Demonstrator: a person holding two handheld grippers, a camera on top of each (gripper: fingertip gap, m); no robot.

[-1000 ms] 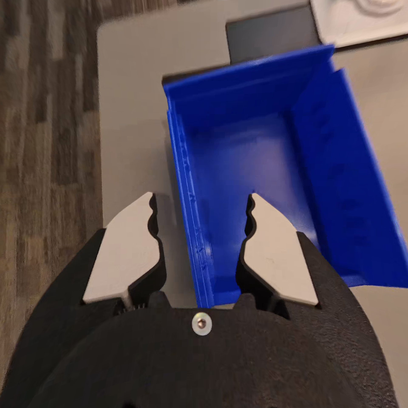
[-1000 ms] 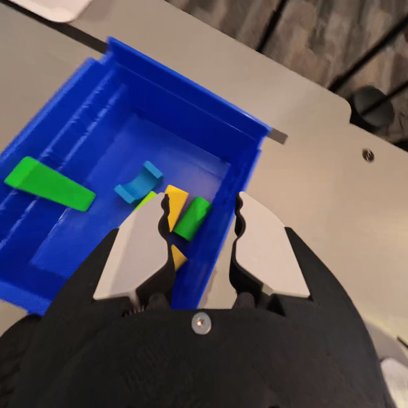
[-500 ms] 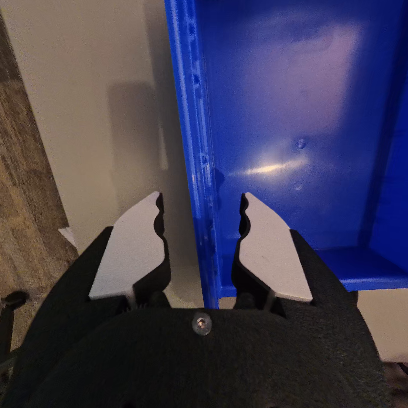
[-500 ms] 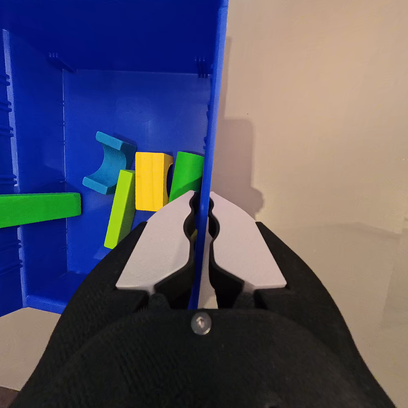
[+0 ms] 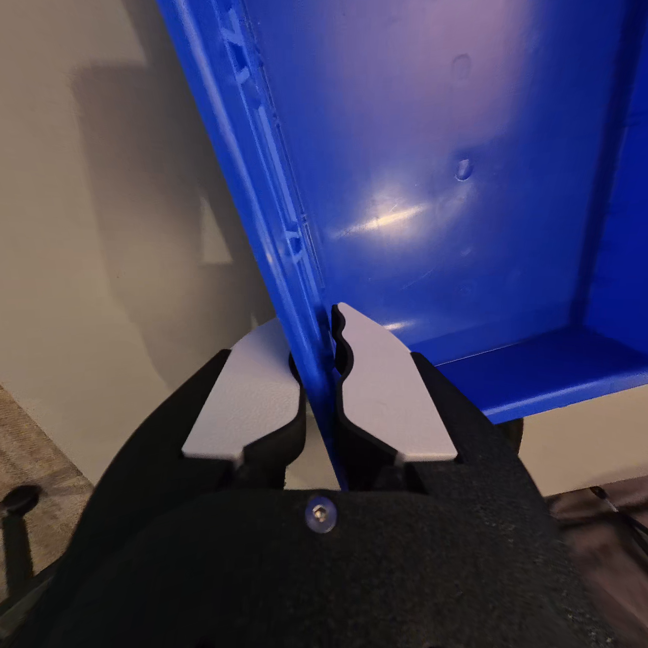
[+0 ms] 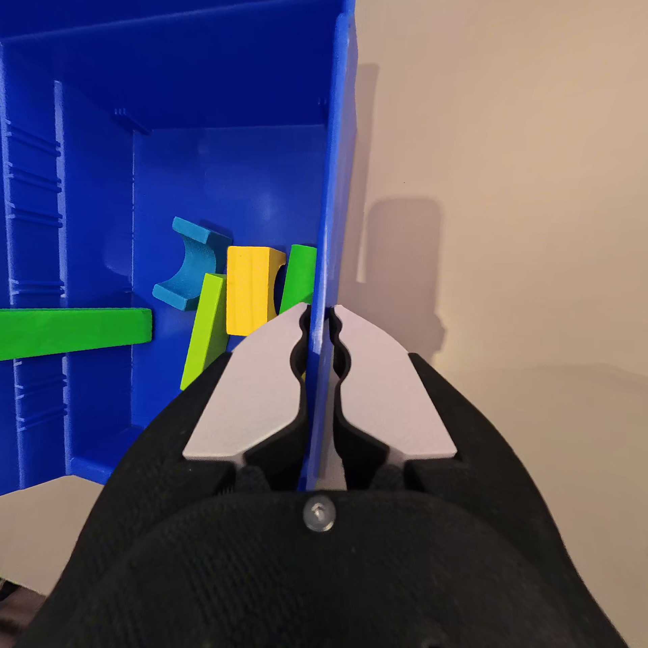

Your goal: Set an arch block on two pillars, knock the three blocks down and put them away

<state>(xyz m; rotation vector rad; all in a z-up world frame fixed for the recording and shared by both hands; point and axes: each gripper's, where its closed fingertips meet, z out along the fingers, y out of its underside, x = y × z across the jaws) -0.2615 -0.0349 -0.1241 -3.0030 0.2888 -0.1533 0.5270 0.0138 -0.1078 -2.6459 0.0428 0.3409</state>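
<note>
A blue plastic bin (image 5: 438, 175) sits on the pale table. My left gripper (image 5: 312, 315) is shut on the bin's left wall (image 5: 259, 182), one finger inside and one outside. My right gripper (image 6: 319, 310) is shut on the bin's right wall (image 6: 336, 175). In the right wrist view the bin (image 6: 217, 87) holds a teal arch block (image 6: 191, 264), a yellow block (image 6: 250, 291), a green cylinder (image 6: 299, 275), a lime plank (image 6: 205, 329) and a long green plank (image 6: 73, 331). The part of the bin that the left wrist view shows holds no blocks.
The pale table (image 5: 105, 210) lies left of the bin in the left wrist view, with its edge and carpet floor (image 5: 38, 463) at lower left. In the right wrist view the table (image 6: 508, 210) stretches to the right of the bin. My right fingertips sit around 80 centimeters from my left ones.
Both grippers dropped to the bin's side walls. The right one shut on the right wall first; the left one has now shut on the left wall. The bin looks slightly tilted in the left view.
</note>
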